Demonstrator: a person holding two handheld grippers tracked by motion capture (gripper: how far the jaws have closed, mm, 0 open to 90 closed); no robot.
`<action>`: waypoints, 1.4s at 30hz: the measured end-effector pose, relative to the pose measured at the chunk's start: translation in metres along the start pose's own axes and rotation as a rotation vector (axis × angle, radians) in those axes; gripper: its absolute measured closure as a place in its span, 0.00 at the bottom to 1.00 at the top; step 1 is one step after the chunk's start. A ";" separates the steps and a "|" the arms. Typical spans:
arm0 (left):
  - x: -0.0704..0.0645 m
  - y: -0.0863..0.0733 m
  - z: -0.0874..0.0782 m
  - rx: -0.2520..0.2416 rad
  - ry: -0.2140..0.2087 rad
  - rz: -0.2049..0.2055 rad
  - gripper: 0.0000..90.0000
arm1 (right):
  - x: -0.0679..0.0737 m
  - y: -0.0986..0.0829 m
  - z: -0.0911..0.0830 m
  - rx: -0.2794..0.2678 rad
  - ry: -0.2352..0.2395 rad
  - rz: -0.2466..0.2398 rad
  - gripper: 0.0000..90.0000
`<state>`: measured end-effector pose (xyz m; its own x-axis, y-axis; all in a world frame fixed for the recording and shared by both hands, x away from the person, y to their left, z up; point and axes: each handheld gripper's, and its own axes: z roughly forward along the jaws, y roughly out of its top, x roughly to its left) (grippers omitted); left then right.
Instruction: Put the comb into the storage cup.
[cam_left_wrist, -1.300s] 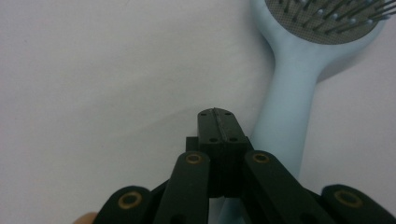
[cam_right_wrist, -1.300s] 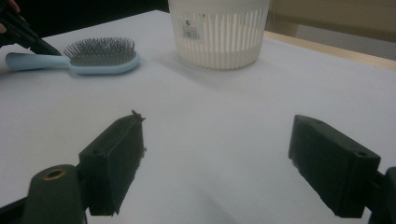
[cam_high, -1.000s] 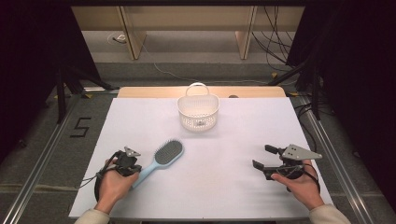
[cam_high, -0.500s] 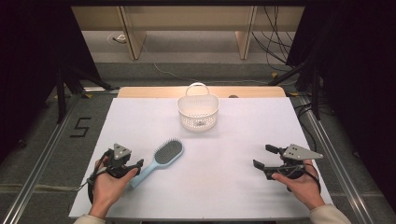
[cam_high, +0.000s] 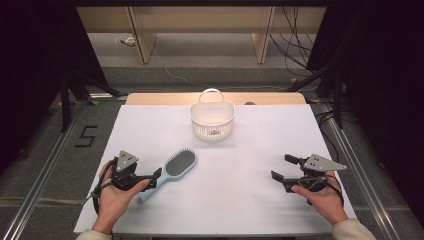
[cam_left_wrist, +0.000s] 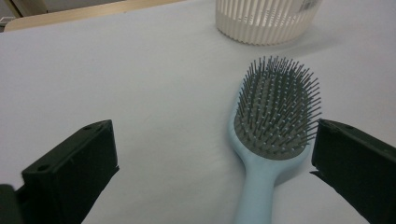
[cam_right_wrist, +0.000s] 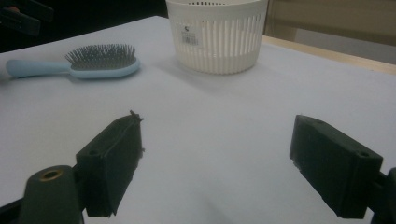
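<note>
Jaws open on both sides, left gripper (cam_high: 150, 178) backed off along the brush handle.

Over the last second I have drawn my left gripper toward the near-left, so its jaws now sit wide around the handle end of the light-blue plastic paddle hairbrush (cam_high: 173, 167) without closing on it; I judge the grasp is about to be set. The hairbrush lies bristles-up on the white desk (cam_high: 250, 150), near-left of the white slatted plastic basket (cam_high: 212, 120). My right gripper (cam_high: 285, 168) rests unmoved, gaping, near-right. The left gripper view cuts off the handle's end, so I cannot tell whether either jaw touches it.
</note>
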<state>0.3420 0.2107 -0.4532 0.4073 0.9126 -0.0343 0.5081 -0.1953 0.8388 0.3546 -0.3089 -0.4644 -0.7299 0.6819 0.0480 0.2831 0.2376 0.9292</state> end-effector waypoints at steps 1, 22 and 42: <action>0.000 0.000 0.000 0.000 0.000 0.000 0.00 | 0.000 0.000 0.000 0.000 0.000 0.000 0.20; -0.013 0.016 0.013 0.362 -0.191 0.287 0.19 | 0.001 0.001 -0.001 -0.003 -0.007 0.000 0.20; -0.023 0.028 0.055 0.678 -0.155 0.292 0.32 | 0.002 0.001 0.000 0.006 -0.008 -0.005 0.20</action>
<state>0.3882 0.1649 -0.4588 0.6734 0.7390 0.0202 0.6988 -0.6453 0.3088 0.3535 -0.3074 -0.4638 -0.7263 0.6862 0.0400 0.2828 0.2453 0.9273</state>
